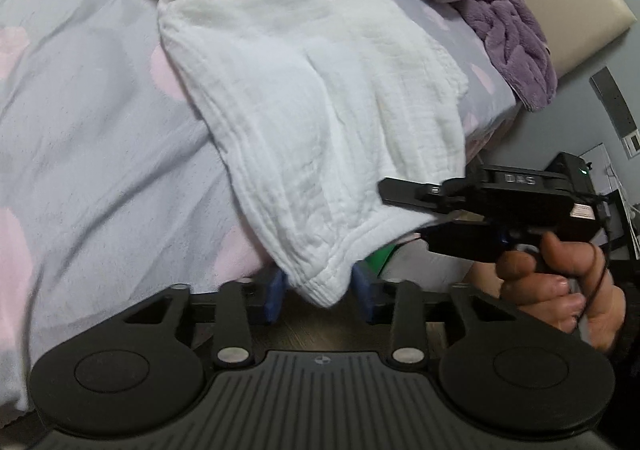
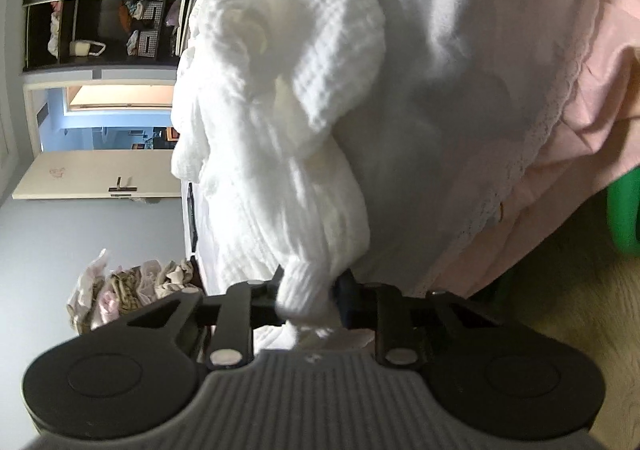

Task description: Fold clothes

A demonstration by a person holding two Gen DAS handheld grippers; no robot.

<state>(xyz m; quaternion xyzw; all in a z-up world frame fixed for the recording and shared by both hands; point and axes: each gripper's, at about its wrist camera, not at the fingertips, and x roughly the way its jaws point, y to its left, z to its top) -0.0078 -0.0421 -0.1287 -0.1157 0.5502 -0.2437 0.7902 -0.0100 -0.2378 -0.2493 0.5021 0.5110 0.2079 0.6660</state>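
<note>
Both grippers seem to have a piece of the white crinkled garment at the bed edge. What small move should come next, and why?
Probably draw the two grippers apart to stretch the edge taut. The left gripper pinches a hem corner of the white crinkled cotton garment, and the right gripper clamps a bunched cuff. The cloth between them sags and hangs crumpled over the lilac bedsheet with pink spots, so it needs flattening before any fold.

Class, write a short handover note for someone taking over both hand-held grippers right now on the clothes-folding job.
Left hand-held gripper: a corner of the white garment hangs between its blue pads; whether they pinch it is unclear.
Right hand-held gripper: shut on a bunched end of the white garment, close beside the left one, held in a hand.
The garment drapes from the bed over its edge, rumpled. A purple blanket lies by the headboard.
Done: ends gathered. Left: spread it flat and make every fold.
</note>
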